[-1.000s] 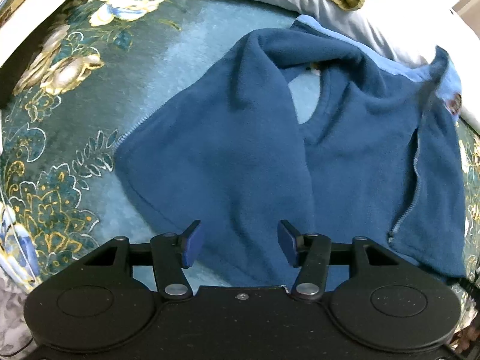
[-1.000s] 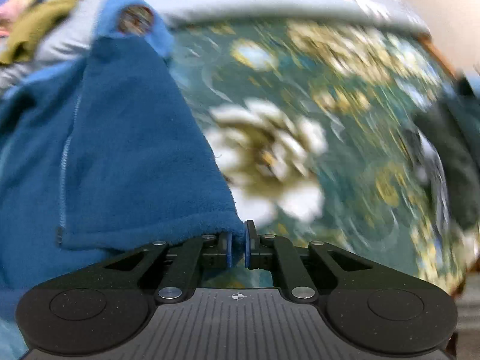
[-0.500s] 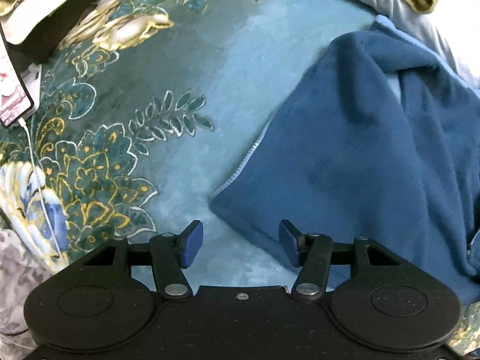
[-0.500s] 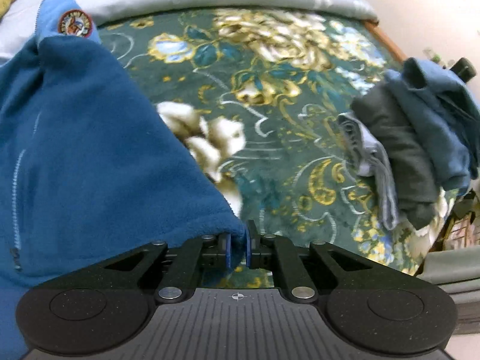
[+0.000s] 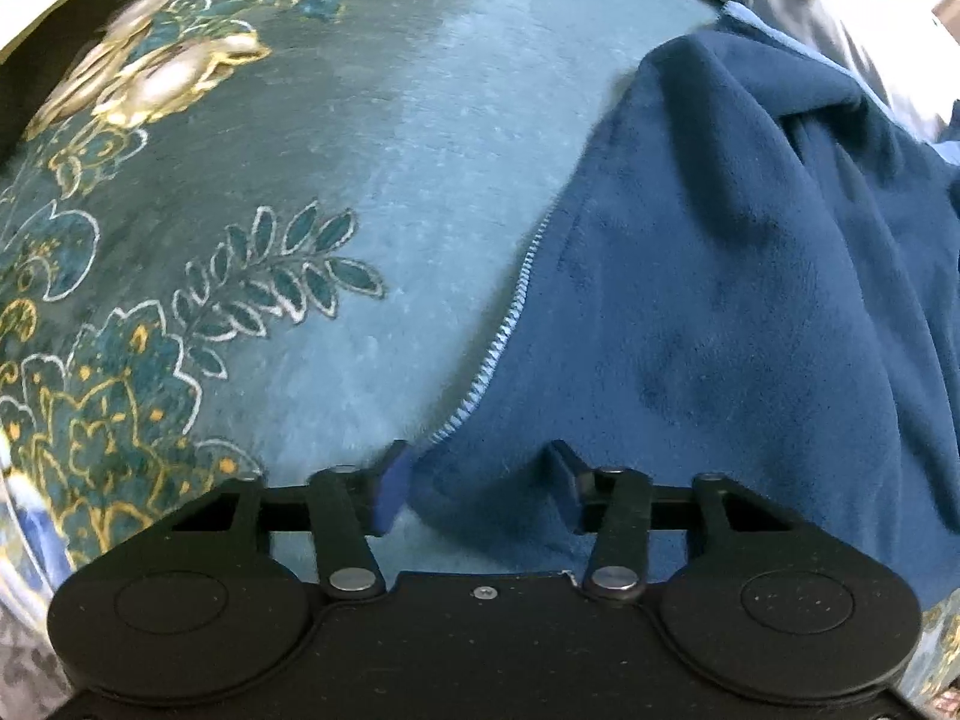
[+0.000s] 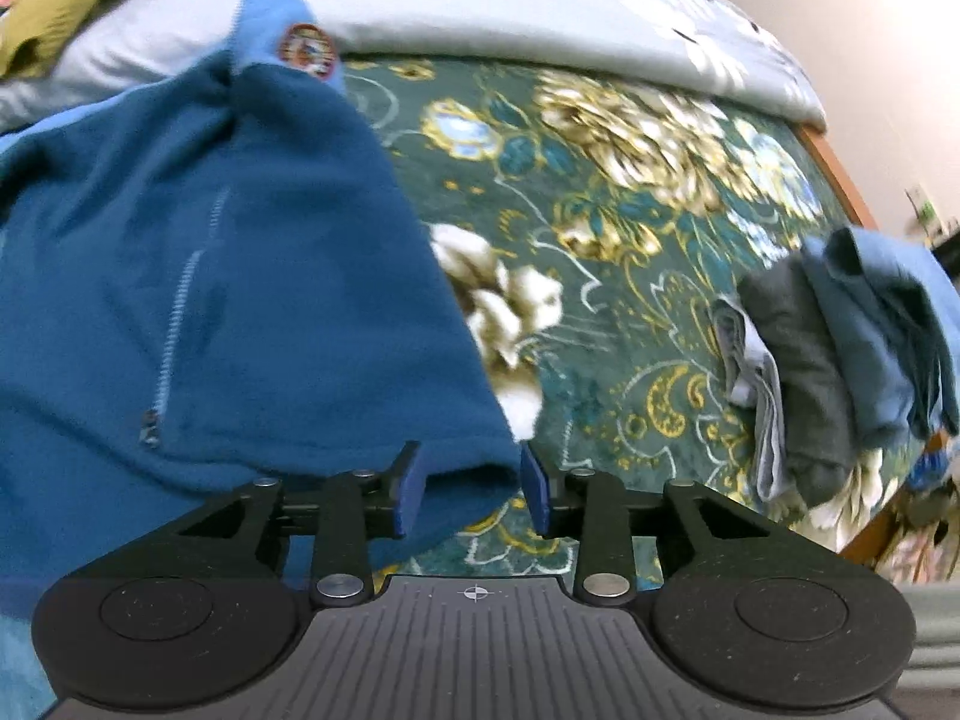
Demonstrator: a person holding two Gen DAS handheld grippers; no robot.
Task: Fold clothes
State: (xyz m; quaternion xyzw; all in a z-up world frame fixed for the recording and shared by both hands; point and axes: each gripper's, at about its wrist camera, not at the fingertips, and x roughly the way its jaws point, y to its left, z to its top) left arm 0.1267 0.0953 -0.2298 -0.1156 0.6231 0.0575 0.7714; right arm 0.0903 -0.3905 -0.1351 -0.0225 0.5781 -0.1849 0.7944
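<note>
A dark blue fleece jacket with a light blue zipper lies spread on the teal floral bedspread. My left gripper is open, with the jacket's near left corner lying between its fingers. In the right wrist view the jacket shows a round patch on its light blue collar. My right gripper is open, and the jacket's right bottom corner lies between its fingers.
A pile of folded clothes, grey and blue, sits on the bedspread to the right. A grey quilt and an olive garment lie at the far side. The wooden bed edge runs along the right.
My right gripper has opened and let go of the jacket's corner. My left gripper has moved in so the jacket's left corner lies between its open fingers.
</note>
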